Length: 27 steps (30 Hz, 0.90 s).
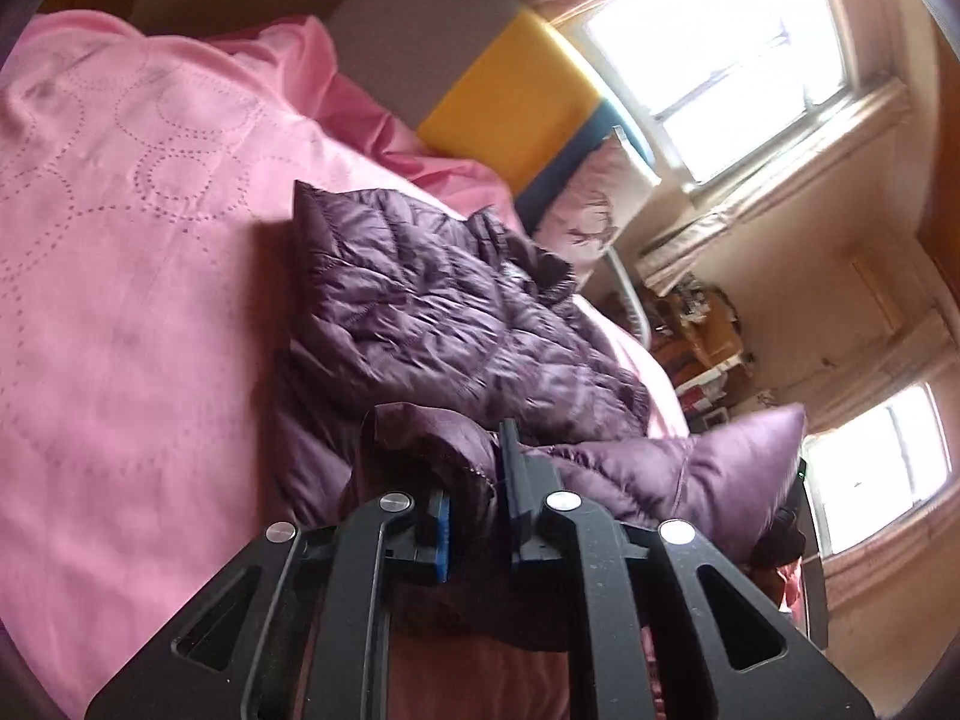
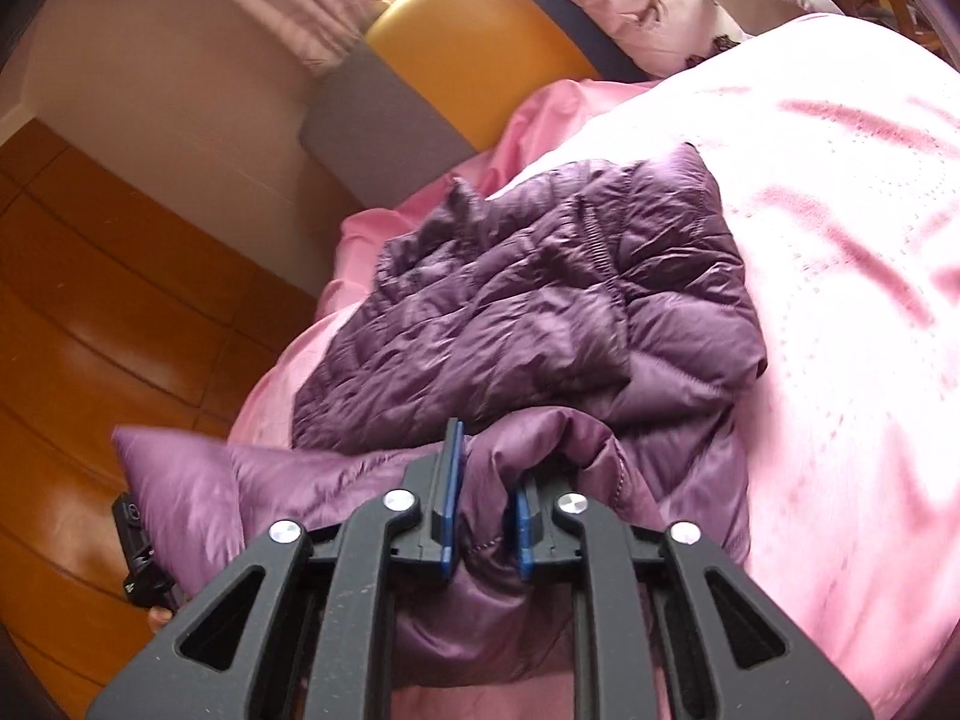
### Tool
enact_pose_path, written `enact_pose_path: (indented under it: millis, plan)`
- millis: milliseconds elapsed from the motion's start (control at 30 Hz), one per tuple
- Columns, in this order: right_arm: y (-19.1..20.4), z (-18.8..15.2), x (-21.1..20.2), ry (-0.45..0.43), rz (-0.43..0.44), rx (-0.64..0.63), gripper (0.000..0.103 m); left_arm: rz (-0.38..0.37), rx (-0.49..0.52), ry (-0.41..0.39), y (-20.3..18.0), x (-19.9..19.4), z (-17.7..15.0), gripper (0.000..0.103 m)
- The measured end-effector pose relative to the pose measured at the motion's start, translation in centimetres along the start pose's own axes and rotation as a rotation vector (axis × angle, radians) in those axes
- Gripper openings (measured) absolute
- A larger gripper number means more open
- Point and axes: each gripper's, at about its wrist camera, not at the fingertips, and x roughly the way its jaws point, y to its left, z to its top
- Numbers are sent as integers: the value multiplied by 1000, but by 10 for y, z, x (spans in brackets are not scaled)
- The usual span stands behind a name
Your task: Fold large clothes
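the purple jacket (image 1: 432,312) lay crumpled on the pink bedspread (image 1: 132,312), its quilted body filling the centre of both views. in the left view the left gripper (image 1: 474,504) was clenched on a bunched fold of the jacket's near edge, cloth pinched between the blue pads. in the right view the right gripper (image 2: 485,504) likewise grasped a fold of the jacket (image 2: 540,300), fabric squeezed between its fingers. a stretch of the hem ran taut from that grip toward 9 o'clock, where part of the other gripper showed. the bedspread (image 2: 840,300) spread toward 3 o'clock. a yellow cushion (image 2: 480,36) stood at 12 o'clock, and wooden floor (image 2: 90,300) lay at 9 o'clock.
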Motion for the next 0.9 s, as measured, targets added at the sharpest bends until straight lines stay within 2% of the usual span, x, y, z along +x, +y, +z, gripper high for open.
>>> enact_pose_path:
  millis: [33, 100, 133, 200, 267, 300, 367, 467, 533, 567, 600, 633, 700, 733, 800, 900]
  plan:
    - [-2, 2, 3, 3, -3, 7, 22, 10, -12, 4, 2, 4, 4, 18]
    - [-10, 8, 8, 11, 15, 44, 42, -5, -44, 9, 8, 6, 9, 31]
    - [-14, 10, 9, 12, 32, 67, 48, -28, -75, 10, 12, 5, 10, 36]
    - [-19, 13, 5, -12, 76, 101, 76, -89, -150, -11, 24, -2, 12, 67]
    - [-20, 14, 0, -43, 87, 104, 90, -100, -182, -72, 31, -14, 10, 80]
    - [-20, 12, -6, -69, 77, 100, 97, -89, -182, -95, 34, -20, 9, 80]
    - [-21, 9, -15, -92, 68, 88, 98, -86, -183, -100, 41, -25, 7, 80]
    - [-25, -7, -28, -113, 11, 41, 99, -24, -141, -91, 49, -24, -7, 80]
    - [-31, -24, -27, -90, -55, 7, 99, -14, -121, -32, 54, -11, -22, 80]
    - [-35, -32, -23, -72, -85, -4, 99, -11, -115, -6, 55, -5, -28, 77]
    - [-38, -37, -19, -59, -102, -12, 94, -6, -93, 24, 54, 2, -35, 66]
    - [-39, -45, -12, -36, -128, -32, 87, -2, -76, 45, 52, 9, -40, 62]
    - [-37, -55, -3, -14, -168, -68, 57, 29, -35, 66, 45, 18, -49, 42]
    - [-36, -58, -1, -15, -184, -78, 53, 40, -17, 65, 43, 20, -51, 37]
    - [-33, -63, 0, -17, -193, -79, 36, 59, 4, 67, 40, 18, -54, 21]
    - [-32, -68, -11, -26, -173, -66, 23, 65, 31, 64, 37, 12, -56, 14]
